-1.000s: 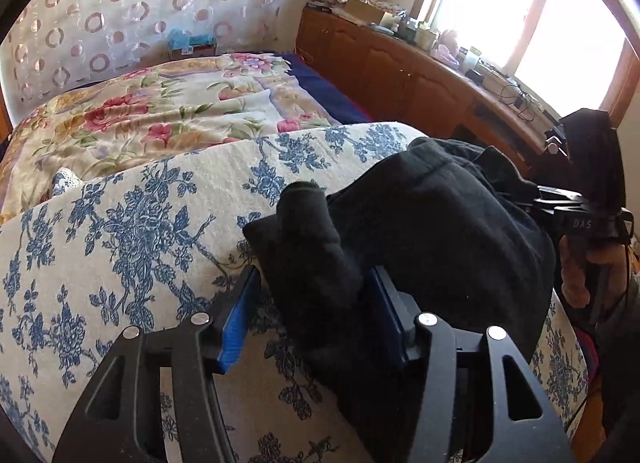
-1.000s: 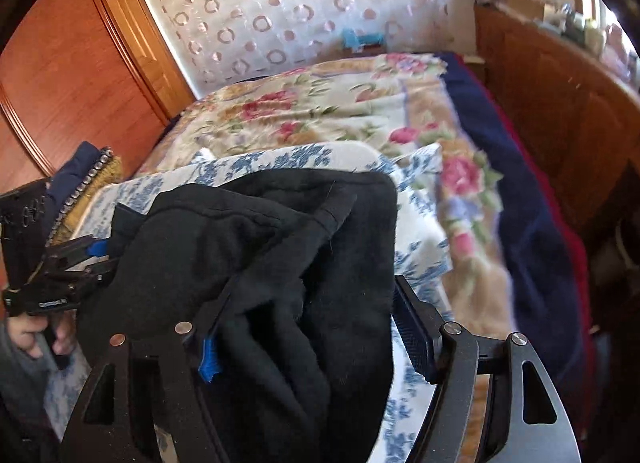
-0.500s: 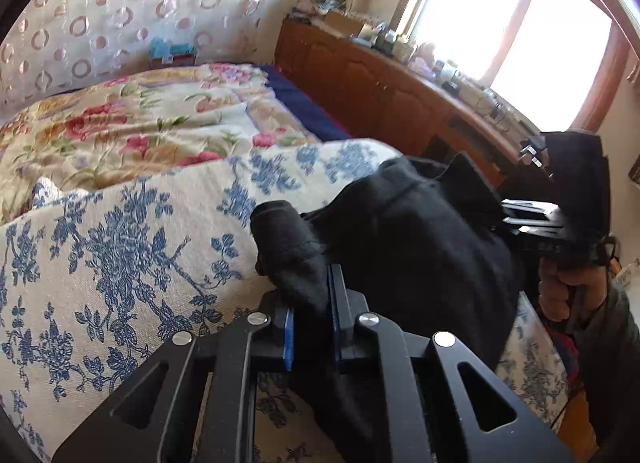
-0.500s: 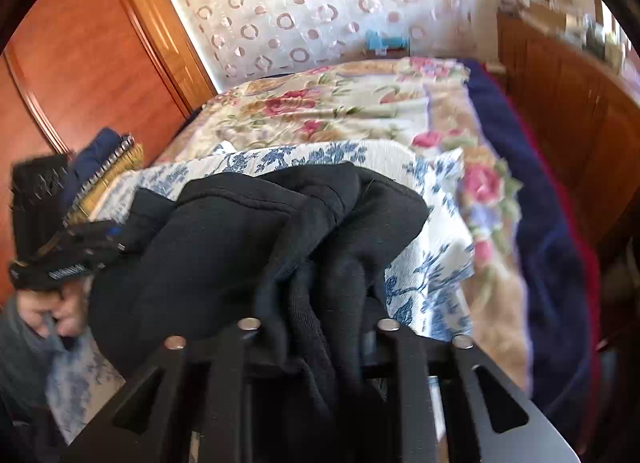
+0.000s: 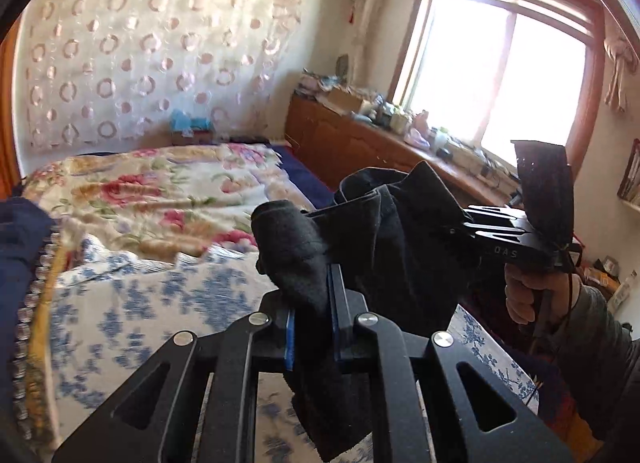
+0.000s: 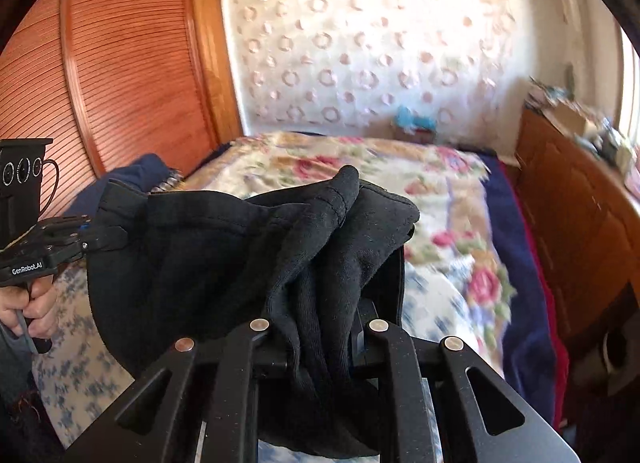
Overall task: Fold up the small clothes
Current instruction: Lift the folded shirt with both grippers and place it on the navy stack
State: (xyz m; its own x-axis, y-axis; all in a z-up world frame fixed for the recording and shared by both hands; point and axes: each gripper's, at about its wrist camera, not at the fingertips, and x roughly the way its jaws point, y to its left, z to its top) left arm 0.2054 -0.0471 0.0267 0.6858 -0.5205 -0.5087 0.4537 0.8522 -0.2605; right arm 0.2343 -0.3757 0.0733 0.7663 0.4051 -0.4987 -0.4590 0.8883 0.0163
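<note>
A black garment (image 5: 392, 247) hangs bunched in the air between my two grippers, above the bed. In the left wrist view my left gripper (image 5: 312, 303) is shut on one thick fold of it, blue pads pressing the cloth. My right gripper (image 5: 460, 223) holds the opposite end at the right, a hand on its handle. In the right wrist view the garment (image 6: 208, 263) drapes over my right gripper (image 6: 320, 327), whose jaws are closing with bunched cloth pinched between them. My left gripper (image 6: 116, 235) grips the far left corner.
Below lies a white sheet with blue flowers (image 5: 140, 303), and beyond it a floral blanket (image 5: 160, 191). A wooden cabinet (image 5: 360, 151) with clutter runs under the window on the right. A louvred wardrobe (image 6: 120, 83) and dark blue clothes (image 6: 140, 175) are at the left.
Both grippers closed on the black garment, then lifted it off the sheet. Both views now look higher into the room.
</note>
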